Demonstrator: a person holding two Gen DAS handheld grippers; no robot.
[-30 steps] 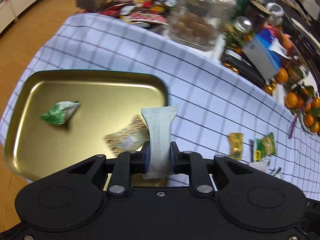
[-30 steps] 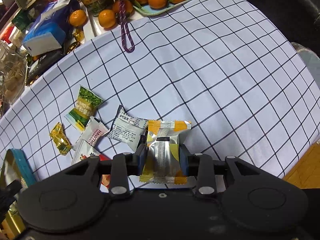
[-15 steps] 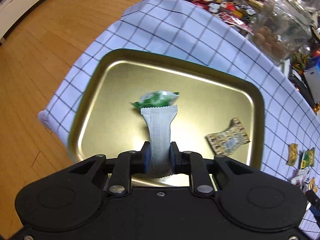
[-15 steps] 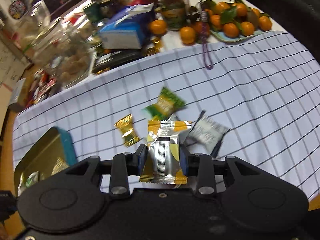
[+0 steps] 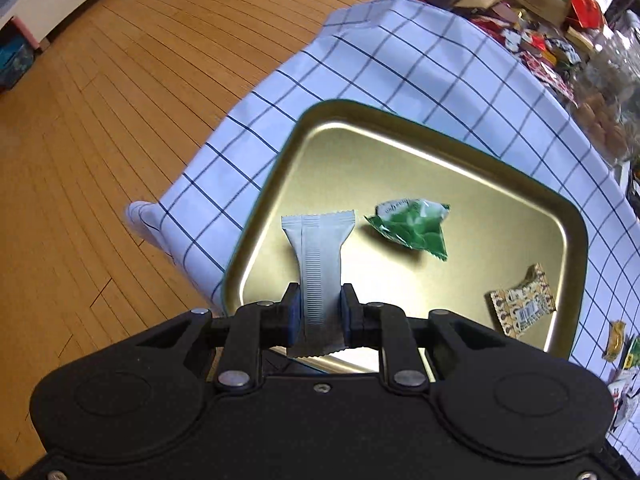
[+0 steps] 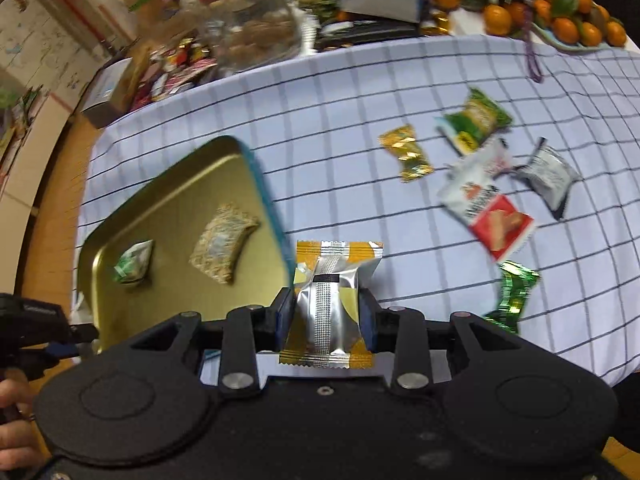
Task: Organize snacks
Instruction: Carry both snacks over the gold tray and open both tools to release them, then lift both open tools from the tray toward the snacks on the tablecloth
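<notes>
Two snacks ride in our grippers above a checked cloth [image 5: 400, 64]. Our left gripper [image 5: 319, 314] pinches a grey sachet [image 5: 318, 256] by its lower half over the near-left corner of the gold tray [image 5: 576, 240]; its jaws are opening, narrow gap, the sachet between the pads and not yet fallen. Our right gripper [image 6: 325, 316] is closed on a silver-and-yellow packet [image 6: 332, 300], held across its middle just beside the tray's [image 6: 132, 208] blue-edged rim. In the tray lie a green pouch [image 5: 414, 228] and a tan patterned bar [image 5: 522, 306], well apart. On the cloth wait a gold candy [image 6: 406, 154], a green-yellow packet [image 6: 474, 120], a white-and-red one [image 6: 486, 206], a grey one [image 6: 550, 176] and a green foil twist [image 6: 512, 294], clustered near one another. We judge all of them light, crinkly and slippery: thin foil or film with serrated crimped ends, puffed with air, contents likely brittle. We would take each across its flat body or by a crimped seam, with gentle pressure, since a hard squeeze may crush it and a loose one lets it slide. The tray is smooth, glossy metal with rounded corners and a shallow lip, so dropped packets may skid.
</notes>
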